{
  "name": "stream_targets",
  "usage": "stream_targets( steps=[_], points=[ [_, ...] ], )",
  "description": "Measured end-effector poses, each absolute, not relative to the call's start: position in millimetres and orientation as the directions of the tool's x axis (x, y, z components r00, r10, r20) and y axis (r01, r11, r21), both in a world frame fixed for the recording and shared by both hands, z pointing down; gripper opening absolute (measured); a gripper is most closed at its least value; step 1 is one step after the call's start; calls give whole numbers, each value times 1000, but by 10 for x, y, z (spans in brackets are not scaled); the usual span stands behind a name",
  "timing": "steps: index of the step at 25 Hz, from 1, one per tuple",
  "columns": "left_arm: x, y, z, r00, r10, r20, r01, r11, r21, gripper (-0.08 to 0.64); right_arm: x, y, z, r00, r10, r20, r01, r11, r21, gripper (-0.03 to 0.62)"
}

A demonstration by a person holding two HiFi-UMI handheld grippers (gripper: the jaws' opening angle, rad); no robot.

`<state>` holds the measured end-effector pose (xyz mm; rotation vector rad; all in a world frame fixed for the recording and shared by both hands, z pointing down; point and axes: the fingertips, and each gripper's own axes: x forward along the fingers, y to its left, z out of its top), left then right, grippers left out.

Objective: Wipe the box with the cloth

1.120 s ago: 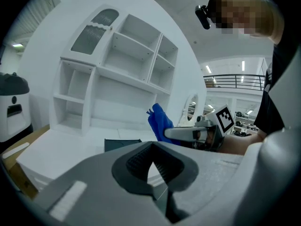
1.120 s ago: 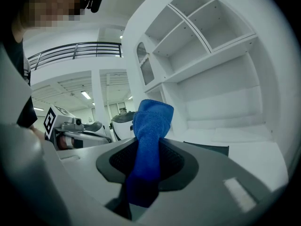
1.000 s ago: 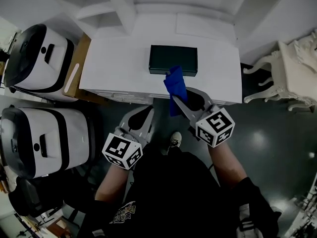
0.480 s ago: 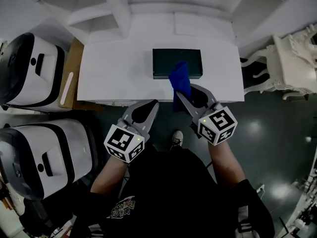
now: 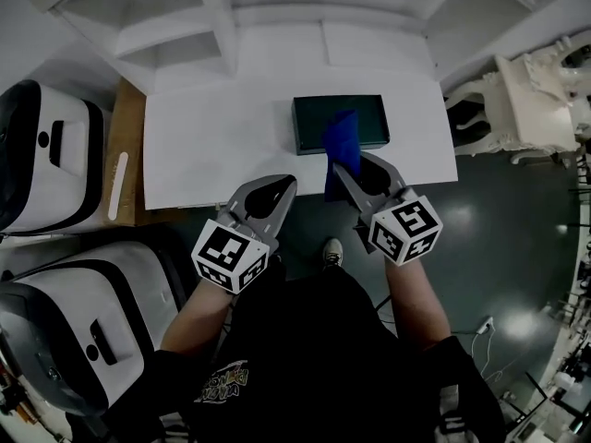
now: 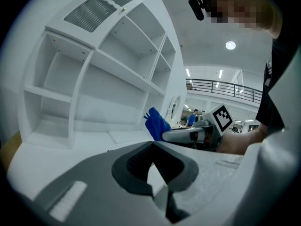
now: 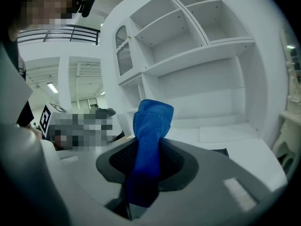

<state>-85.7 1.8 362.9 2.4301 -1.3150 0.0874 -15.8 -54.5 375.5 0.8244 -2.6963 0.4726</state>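
Right gripper (image 5: 358, 172), clamped on the blue cloth (image 5: 342, 137), holds it over the near edge of the dark box (image 5: 312, 118) on the white bench (image 5: 212, 146) (box's long axis crosswise to it), while the left gripper (image 5: 277, 188) hangs closed and empty, near-left of the box.

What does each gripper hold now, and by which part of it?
The right gripper holds the cloth near its middle; one end sticks up past the jaws, the other hangs below. The left gripper is shut and holds nothing.
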Motion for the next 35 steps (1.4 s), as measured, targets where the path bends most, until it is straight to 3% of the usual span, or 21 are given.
stream_targets(
  steps=[17, 35],
  points=[
    [-1464, 196, 3690, 655, -726, 208, -748, -585, 313, 2, -654, -565, 3998, -686, -583, 436, -699, 695, -170, 144],
    [-1433, 87, 3673, 580, -782, 229, -808, -516, 284, 2, -764, -1034, 4514, -674, -500, 544, -663, 735, -145, 144]
  ],
)
